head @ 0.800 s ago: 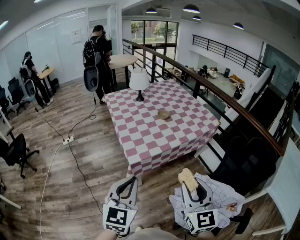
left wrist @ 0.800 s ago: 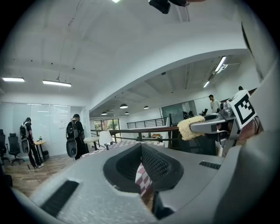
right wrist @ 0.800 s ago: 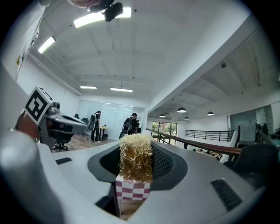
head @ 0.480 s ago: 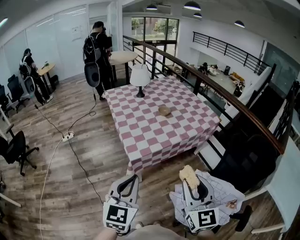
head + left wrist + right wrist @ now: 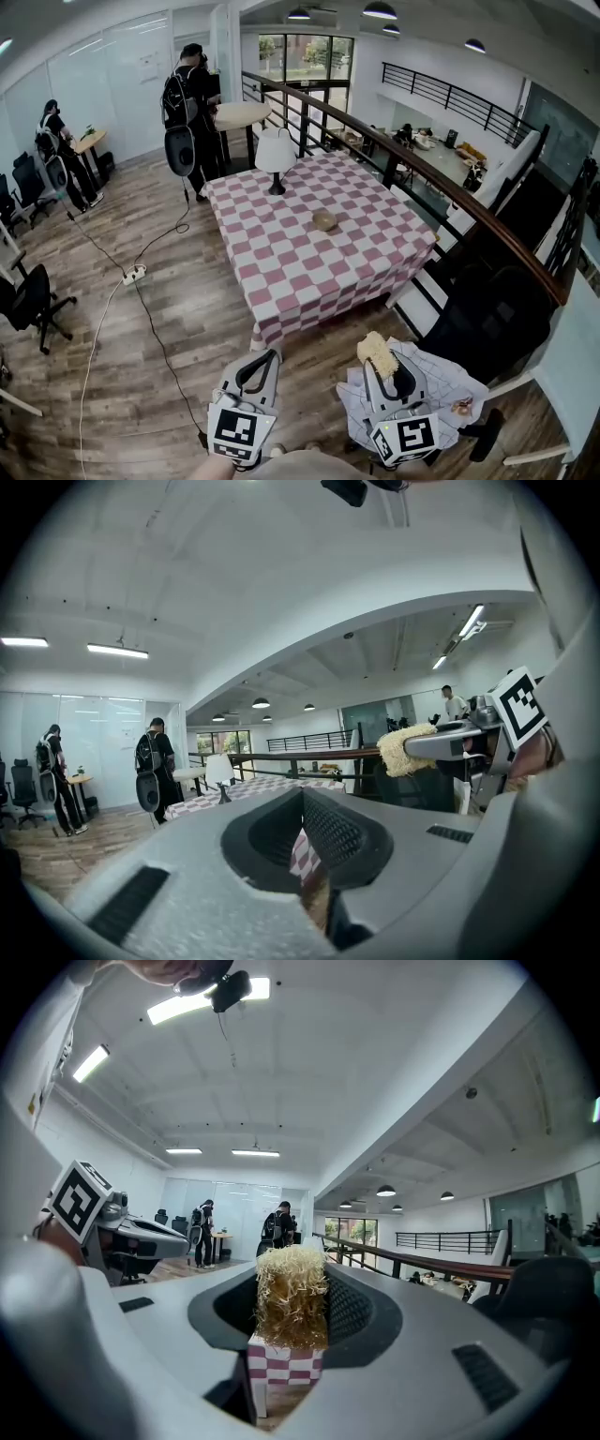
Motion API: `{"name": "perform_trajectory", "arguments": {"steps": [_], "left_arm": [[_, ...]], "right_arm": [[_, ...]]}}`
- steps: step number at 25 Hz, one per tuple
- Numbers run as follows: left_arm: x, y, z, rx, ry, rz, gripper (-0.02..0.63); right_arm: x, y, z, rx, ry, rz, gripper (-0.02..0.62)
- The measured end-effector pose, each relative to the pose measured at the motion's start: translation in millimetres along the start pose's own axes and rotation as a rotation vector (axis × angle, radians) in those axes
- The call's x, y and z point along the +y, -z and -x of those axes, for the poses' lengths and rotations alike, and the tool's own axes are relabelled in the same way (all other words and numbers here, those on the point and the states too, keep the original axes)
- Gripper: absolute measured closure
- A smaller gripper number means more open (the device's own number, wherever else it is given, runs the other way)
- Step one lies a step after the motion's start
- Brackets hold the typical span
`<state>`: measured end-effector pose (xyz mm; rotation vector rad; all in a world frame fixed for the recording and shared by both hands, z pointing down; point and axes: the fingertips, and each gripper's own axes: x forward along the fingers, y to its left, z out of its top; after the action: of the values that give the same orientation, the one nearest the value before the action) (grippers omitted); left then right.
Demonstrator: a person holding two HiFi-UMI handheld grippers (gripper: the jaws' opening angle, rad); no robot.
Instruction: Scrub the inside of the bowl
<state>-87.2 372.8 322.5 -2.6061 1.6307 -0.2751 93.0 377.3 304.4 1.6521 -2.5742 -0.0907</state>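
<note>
A small tan bowl [image 5: 324,221] sits near the middle of the table with the red-and-white checked cloth [image 5: 281,277], far ahead of both grippers. My left gripper [image 5: 269,356] is low in the head view, shut, with nothing between its jaws [image 5: 302,797]. My right gripper [image 5: 380,364] is beside it, shut on a straw-coloured fibre scrubber [image 5: 375,352] that sticks up past the fingertips. The scrubber [image 5: 292,1297] fills the gap between the right jaws, and it also shows at the right of the left gripper view as a pale tuft [image 5: 405,750].
A white table lamp [image 5: 276,155] stands at the table's far end. A wooden-topped railing [image 5: 422,178] runs along the table's right side. A chair draped with cloth [image 5: 441,384] is under the right gripper. People with backpacks [image 5: 187,103] stand behind; a cable and power strip [image 5: 136,276] lie on the floor.
The head view has shifted a little, so the table and bowl sit slightly higher and to the left. Both grippers stay low in the frame, with the scrubber still held.
</note>
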Motion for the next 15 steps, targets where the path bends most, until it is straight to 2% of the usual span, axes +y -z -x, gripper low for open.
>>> {"name": "perform_trajectory", "arguments": {"steps": [9,15], "left_arm": [[-14.1,0.6,-12.8,0.021,-0.037,-0.005,0.591],[-28.8,-18.0,-18.3,-0.026,-0.057,-0.004,0.591]], "right_arm": [[-36.6,8.2,5.9,0.002,-0.01,-0.029,0.439],[-52.7,15.1,6.3,0.0,-0.056,-0.04,0.439]]}}
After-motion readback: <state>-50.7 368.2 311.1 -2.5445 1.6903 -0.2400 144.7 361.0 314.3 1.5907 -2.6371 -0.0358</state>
